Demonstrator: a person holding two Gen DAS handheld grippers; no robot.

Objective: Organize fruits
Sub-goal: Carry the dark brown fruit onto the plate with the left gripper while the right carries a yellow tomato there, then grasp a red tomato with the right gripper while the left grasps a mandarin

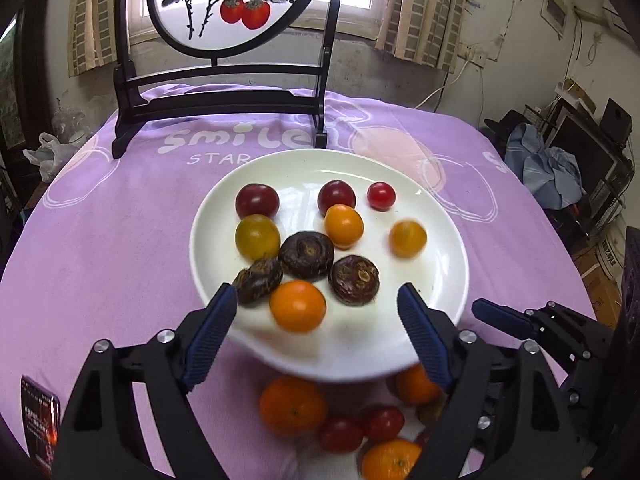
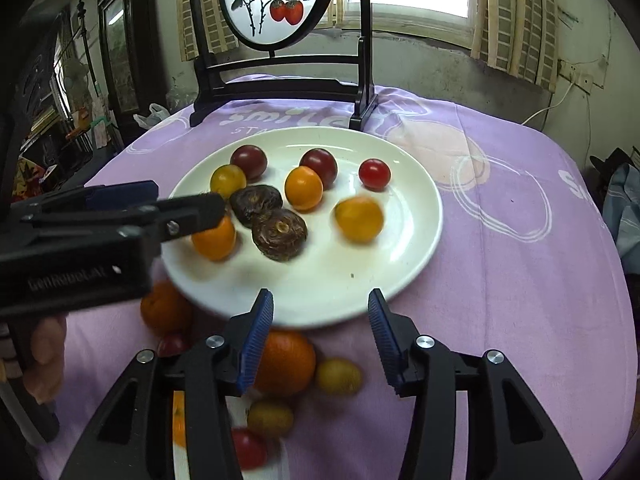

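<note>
Over white plate point(image 1: 448, 280) of fruit on desk, we hold left tongs point(image 1: 316, 300) and right tongs point(image 2: 320, 306) wide, empty.

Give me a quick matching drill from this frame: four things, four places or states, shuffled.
1. bright red tomato
2. blurred orange fruit
3. left gripper
4. framed persimmon painting

A. open, over the white plate's near edge
B. standing behind the plate
C. far right on the plate
D. right side of the plate, nearer than the red one

Pairs: 1-C, 2-D, 3-A, 4-B
</note>
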